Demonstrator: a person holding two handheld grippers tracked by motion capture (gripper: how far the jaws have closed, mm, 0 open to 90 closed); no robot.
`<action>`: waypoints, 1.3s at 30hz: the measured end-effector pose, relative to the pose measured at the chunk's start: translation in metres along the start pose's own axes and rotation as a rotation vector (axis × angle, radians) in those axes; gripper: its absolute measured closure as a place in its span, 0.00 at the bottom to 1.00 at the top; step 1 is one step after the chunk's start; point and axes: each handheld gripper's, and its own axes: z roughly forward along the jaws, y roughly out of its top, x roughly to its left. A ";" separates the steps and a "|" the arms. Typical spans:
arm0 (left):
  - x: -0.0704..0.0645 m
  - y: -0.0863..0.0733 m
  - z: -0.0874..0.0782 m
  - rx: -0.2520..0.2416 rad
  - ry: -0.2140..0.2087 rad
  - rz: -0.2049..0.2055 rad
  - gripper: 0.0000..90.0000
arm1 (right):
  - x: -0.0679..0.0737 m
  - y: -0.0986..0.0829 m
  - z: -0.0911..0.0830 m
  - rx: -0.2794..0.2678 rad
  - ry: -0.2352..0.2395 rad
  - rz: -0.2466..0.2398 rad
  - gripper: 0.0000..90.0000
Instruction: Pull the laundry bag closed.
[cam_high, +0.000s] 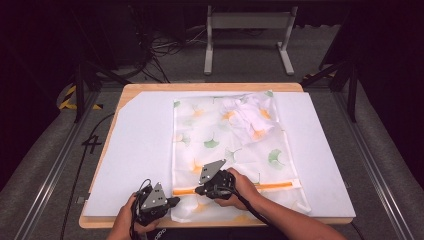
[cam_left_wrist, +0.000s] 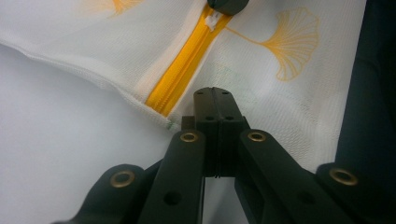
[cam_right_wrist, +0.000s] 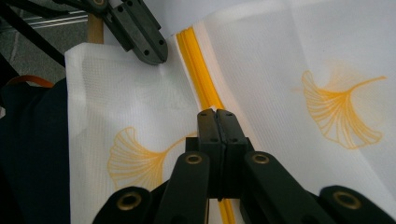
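A white mesh laundry bag (cam_high: 225, 145) printed with ginkgo leaves lies flat on the white mat (cam_high: 135, 150). An orange zipper (cam_high: 275, 185) runs across its near end. My left gripper (cam_high: 175, 201) is shut on the bag's fabric beside the zipper's left end (cam_left_wrist: 180, 77), jaws pressed together (cam_left_wrist: 213, 91). Just to its right, my right gripper (cam_high: 199, 190) is shut over the zipper line (cam_right_wrist: 201, 79), jaws together (cam_right_wrist: 216, 112). In the left gripper view a small white zipper pull (cam_left_wrist: 212, 19) sits at the right gripper's tip. The left gripper (cam_right_wrist: 142, 39) pinches the cloth in the right gripper view.
A bundle of white cloth (cam_high: 247, 112) lies inside the bag at its far right corner. The mat rests on a wooden tabletop (cam_high: 210, 87). A metal stand (cam_high: 247, 30) and cables are on the floor behind. The table's near edge is just below both hands.
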 end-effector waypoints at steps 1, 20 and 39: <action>0.000 0.000 0.000 0.001 -0.001 -0.004 1.00 | 0.000 -0.001 -0.001 0.002 -0.002 0.003 1.00; 0.001 -0.001 0.000 -0.006 -0.006 -0.012 1.00 | -0.007 -0.026 -0.024 -0.002 -0.024 0.047 1.00; 0.002 -0.001 0.000 -0.008 -0.012 -0.015 1.00 | -0.017 -0.056 -0.055 -0.003 -0.068 0.095 1.00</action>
